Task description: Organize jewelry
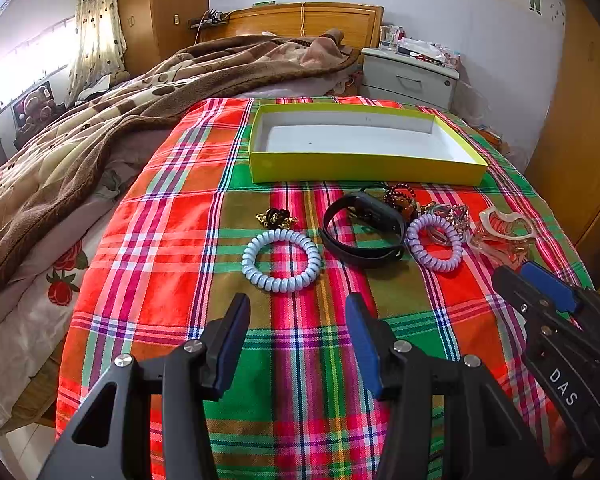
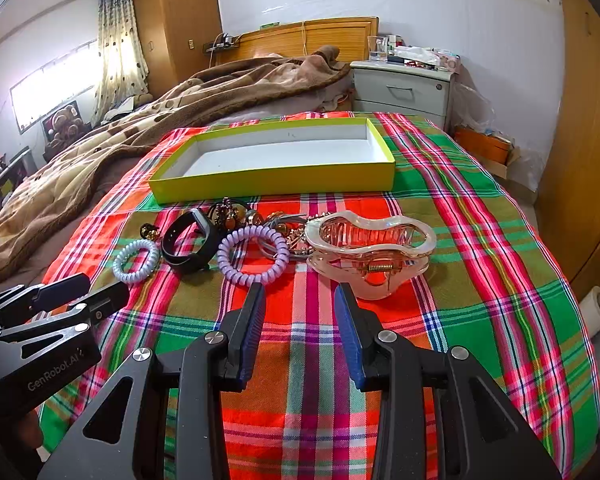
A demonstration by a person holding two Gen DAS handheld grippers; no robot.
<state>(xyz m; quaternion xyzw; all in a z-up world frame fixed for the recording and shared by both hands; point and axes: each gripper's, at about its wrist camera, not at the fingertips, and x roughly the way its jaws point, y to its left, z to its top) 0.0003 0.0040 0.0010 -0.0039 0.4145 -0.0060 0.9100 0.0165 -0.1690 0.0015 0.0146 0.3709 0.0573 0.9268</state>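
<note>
Both tools, left tool (image 1: 296,334) and right tool (image 2: 300,324), hover spread apart, empty. Jewelry lies just before the yellow box (image 1: 364,168); I'd pinch the clear hair claw (image 2: 370,246) across its spring first.

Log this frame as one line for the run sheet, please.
stage: pre-grasp | left gripper: open, empty | right gripper: open, empty, facing hair claw | yellow box: nothing inside | jewelry: all on plaid cloth
</note>
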